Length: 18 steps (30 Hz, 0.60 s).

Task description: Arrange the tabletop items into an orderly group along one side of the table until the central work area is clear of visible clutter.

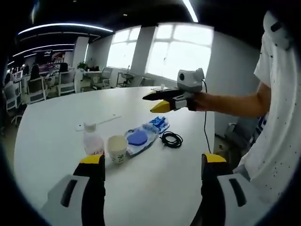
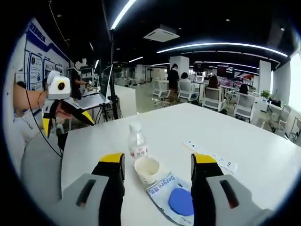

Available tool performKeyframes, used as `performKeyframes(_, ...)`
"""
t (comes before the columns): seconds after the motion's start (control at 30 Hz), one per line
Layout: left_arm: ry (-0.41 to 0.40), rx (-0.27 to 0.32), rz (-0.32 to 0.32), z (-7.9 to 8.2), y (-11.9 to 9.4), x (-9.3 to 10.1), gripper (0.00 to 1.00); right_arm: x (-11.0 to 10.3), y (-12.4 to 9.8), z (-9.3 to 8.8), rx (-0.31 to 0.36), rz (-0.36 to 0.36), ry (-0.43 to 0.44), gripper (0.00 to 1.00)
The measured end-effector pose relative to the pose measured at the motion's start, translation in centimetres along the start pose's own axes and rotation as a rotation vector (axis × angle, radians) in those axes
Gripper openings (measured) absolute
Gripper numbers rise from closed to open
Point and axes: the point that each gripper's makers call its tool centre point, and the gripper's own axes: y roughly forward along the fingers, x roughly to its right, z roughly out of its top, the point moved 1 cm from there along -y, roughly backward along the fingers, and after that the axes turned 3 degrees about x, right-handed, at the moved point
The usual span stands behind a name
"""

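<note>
Yellow-tipped fingers of left gripper spread wide, empty, right gripper likewise, above white table.

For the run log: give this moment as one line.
left gripper: open, empty | right gripper: open, empty | bottle, cup, packet, cable: on table

Between my fingers in the right gripper view, I am reading "Deyeeo" or something close to it in blue letters on the white packet lying flat on the table. The bottle is showing a red-and-white label, too small for me to read. Wall posters are blurring out.
</note>
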Motion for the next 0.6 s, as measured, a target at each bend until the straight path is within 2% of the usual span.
performKeyframes(0.3,0.026,-0.023,-0.010,0.1,0.1,0.5,0.87,0.6,-4.9,-1.3,-0.009,-0.080,0.022,0.56)
performKeyframes(0.6,0.053,-0.039,-0.018,0.6,0.6,1.4,0.88,1.0,-8.7,-2.2,-0.007,-0.141,0.039,0.57)
